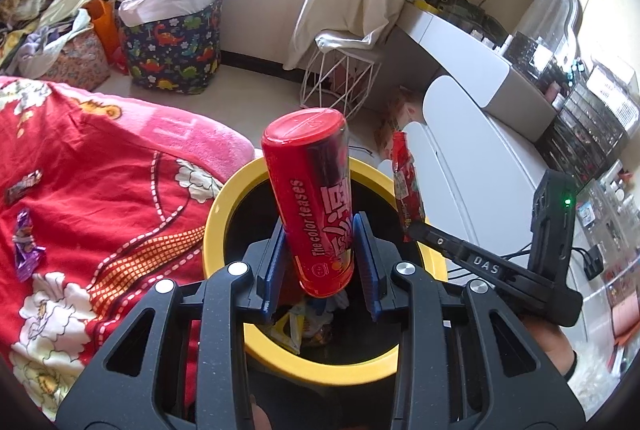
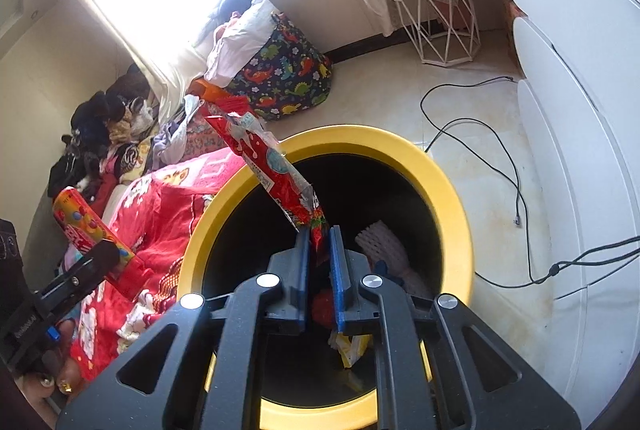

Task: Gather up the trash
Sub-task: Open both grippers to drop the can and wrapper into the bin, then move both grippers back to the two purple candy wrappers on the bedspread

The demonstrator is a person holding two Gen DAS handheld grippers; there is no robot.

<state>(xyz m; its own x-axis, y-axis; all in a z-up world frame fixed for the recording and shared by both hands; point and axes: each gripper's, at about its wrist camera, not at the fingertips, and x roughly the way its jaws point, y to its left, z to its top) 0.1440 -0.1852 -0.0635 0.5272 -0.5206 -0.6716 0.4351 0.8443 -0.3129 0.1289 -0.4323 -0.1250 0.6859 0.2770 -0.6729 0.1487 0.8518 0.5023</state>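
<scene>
My left gripper (image 1: pixel 319 230) is shut on a red snack can (image 1: pixel 310 197) with a red lid, held upright over the yellow-rimmed bin (image 1: pixel 216 213). My right gripper (image 2: pixel 319 234) is shut on a red snack wrapper (image 2: pixel 268 165), held above the same bin (image 2: pixel 448 189). The wrapper (image 1: pixel 406 185) and right gripper (image 1: pixel 416 230) also show in the left wrist view at right. The can (image 2: pixel 86 226) shows at left in the right wrist view. Wrappers and white foam (image 2: pixel 380 236) lie inside the bin.
A red floral blanket (image 1: pixel 100 197) lies left of the bin with a purple wrapper (image 1: pixel 26 250) and a small wrapper (image 1: pixel 24 185) on it. A dinosaur-print bag (image 1: pixel 172 49), a white wire stool (image 1: pixel 340 77), white furniture (image 1: pixel 480 157) and floor cables (image 2: pixel 480 149) surround it.
</scene>
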